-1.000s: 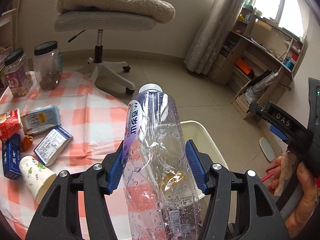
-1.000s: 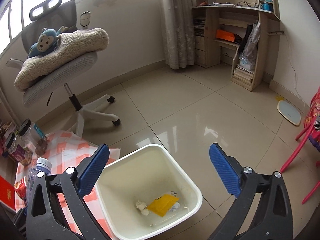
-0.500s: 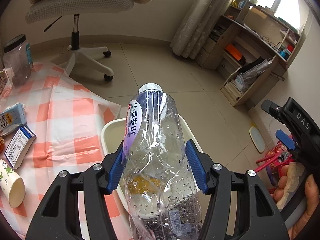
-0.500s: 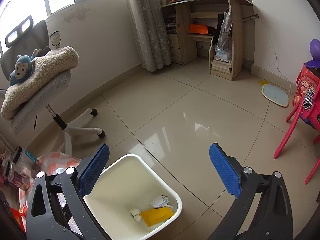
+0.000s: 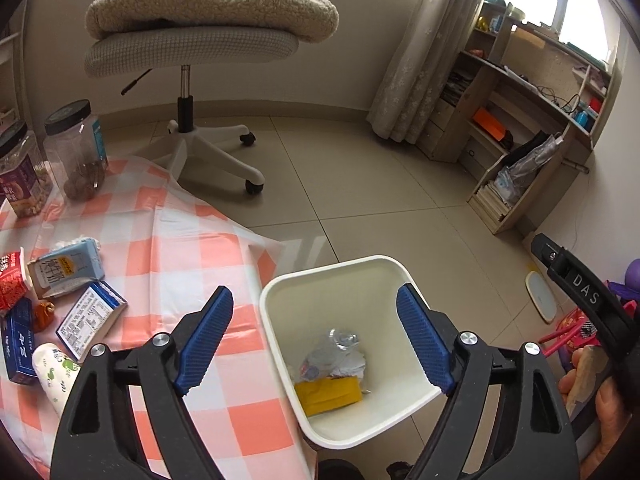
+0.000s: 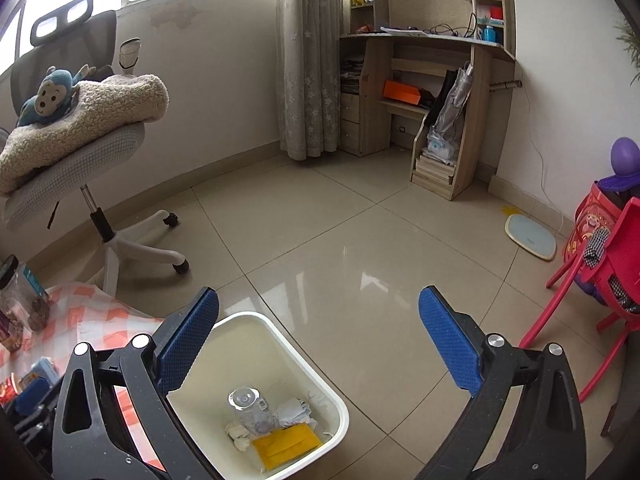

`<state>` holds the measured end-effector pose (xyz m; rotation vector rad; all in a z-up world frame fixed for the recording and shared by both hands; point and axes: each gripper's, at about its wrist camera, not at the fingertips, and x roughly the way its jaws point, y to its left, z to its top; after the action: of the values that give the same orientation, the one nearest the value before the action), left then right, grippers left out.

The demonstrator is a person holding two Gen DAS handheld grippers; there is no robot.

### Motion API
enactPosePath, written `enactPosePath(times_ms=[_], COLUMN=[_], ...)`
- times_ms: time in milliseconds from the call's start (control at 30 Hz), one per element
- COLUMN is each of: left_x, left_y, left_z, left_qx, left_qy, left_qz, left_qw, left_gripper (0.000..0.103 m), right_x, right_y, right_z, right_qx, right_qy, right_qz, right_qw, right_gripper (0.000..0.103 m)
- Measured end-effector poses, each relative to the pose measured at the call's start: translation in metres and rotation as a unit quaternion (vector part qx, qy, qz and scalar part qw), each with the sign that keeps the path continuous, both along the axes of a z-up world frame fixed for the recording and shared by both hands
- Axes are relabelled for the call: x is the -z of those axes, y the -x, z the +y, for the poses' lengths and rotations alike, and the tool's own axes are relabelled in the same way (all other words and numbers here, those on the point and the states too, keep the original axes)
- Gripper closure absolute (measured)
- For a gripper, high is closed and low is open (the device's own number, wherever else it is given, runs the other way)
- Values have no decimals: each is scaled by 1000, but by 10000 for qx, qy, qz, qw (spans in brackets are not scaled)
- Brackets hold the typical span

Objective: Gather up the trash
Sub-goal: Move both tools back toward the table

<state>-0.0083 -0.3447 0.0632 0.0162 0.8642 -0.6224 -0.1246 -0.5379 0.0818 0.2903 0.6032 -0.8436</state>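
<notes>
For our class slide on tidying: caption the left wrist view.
Open left claw above the white bin, bottle dropped inside.

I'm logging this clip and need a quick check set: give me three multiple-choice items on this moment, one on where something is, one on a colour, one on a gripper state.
1. Where does the crumpled clear plastic bottle lie?
A. On the checked cloth
B. Inside the white square waste bin
C. Between the left gripper's fingers

2. What colour is the flat packet at the bottom of the bin?
A. Yellow
B. Green
C. Red

3. How does the left gripper stand?
A. Shut on the bottle
B. Shut on nothing
C. Open and empty

Answers:
1. B, both wrist views show the bottle among the crumpled paper in the bin.
2. A, the packet reads bright yellow in both views.
3. C, its blue pads stand wide apart over the bin with nothing between them.
</notes>
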Motion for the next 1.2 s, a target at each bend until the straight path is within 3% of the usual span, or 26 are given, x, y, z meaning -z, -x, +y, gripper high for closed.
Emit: enactPosePath(times_ms=[67, 433, 600, 900, 1100, 1200], left_x=[-4, -17, -13, 5, 21, 36], left_y=[-3, -23, -36, -54, -82, -100], left_z=[8, 69, 101, 154, 202, 220], left_qx=[-50, -651, -949, -1323, -1729, -1813], left_qy=[-21, -248, -312, -638, -1028, -1719], left_qz=[-106, -624, -554, -380, -149, -28], left_qw=[9999, 9956, 9935, 9884, 9794, 9683], left_gripper=[15, 14, 14, 11, 11, 10], right_x=[-1, -1, 3, 12, 20, 26], right_y=[-5, -40, -57, -91, -114, -125], right_z=[8, 70, 101, 150, 178, 192], right_qx=[-65, -768, -1082, -1608, -1844, -1966], right_qy=[99, 222, 335, 47, -65, -36], right_qz=[37, 33, 132, 163, 288, 387], right_qw=[9999, 9968, 9935, 9868, 9824, 9797], right_gripper=[7, 7, 7, 7, 7, 7])
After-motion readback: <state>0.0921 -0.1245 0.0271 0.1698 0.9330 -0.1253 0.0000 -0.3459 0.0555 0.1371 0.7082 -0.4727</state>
